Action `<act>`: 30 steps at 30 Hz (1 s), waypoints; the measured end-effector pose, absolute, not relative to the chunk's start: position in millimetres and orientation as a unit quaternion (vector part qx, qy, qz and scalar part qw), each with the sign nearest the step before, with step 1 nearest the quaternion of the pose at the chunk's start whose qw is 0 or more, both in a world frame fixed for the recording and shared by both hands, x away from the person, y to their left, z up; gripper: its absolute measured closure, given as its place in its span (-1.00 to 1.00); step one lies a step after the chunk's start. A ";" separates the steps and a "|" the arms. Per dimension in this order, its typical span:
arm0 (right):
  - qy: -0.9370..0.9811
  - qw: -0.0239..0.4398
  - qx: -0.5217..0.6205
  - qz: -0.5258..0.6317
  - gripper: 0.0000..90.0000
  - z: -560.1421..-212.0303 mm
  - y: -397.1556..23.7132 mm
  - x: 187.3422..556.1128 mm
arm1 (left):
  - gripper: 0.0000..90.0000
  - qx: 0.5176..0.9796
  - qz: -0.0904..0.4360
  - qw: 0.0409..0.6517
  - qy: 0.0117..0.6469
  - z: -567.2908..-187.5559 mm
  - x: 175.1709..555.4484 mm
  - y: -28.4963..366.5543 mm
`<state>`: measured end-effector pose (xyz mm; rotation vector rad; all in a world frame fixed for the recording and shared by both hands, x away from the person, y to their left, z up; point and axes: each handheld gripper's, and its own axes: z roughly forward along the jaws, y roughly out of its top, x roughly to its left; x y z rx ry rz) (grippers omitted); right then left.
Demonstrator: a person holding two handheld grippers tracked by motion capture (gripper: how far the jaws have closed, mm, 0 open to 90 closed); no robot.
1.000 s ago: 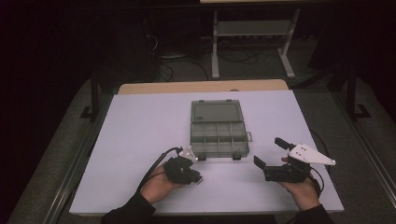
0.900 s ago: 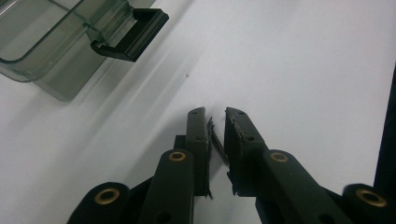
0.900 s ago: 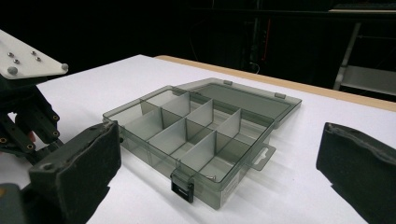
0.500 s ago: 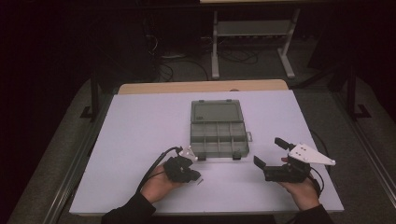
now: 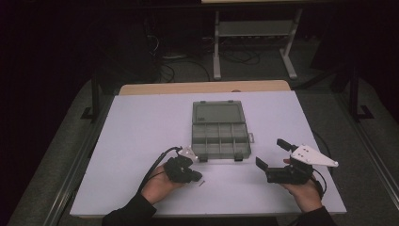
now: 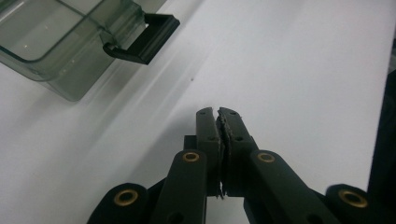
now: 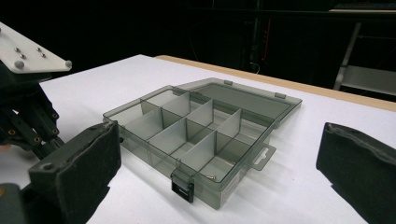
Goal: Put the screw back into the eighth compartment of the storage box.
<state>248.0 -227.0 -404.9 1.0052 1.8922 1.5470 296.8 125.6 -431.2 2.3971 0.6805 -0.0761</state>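
Your left gripper (image 6: 218, 114) has just closed empty, right gripper (image 5: 271, 156) gapes; the screw (image 5: 201, 183) at its 3 o'clock may skid away

My table (image 5: 141, 127) is a white sheet-like top with a strip of pale wood showing along its far edge, and it stands on a dark floor. Near the middle of it lies a grey, see-through compartment box (image 5: 219, 129), its lid folded flat back on the surface behind the tray, which is split into small cells by dividers. Two black latches hang from the box's near edge, resting just above the white. Just beside my left hand, well short of the box, a tiny dark screw-like piece (image 5: 201, 183) lies by itself on the white; it is too small to tell exactly what it is.
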 end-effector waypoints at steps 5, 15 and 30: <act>0.695 0.247 0.368 0.567 -1.00 -404.9 -226.8 248.1 | 0.96 0.904 -0.040 0.331 0.267 -426.1 298.1 129.4; 0.696 0.247 0.368 0.566 -1.00 -405.0 -226.4 248.1 | 0.96 0.900 -0.041 0.345 0.265 -412.4 303.1 133.4; 0.695 0.248 0.368 0.566 -1.00 -404.8 -226.1 248.1 | 0.96 0.899 -0.044 0.355 0.251 -396.2 313.3 125.8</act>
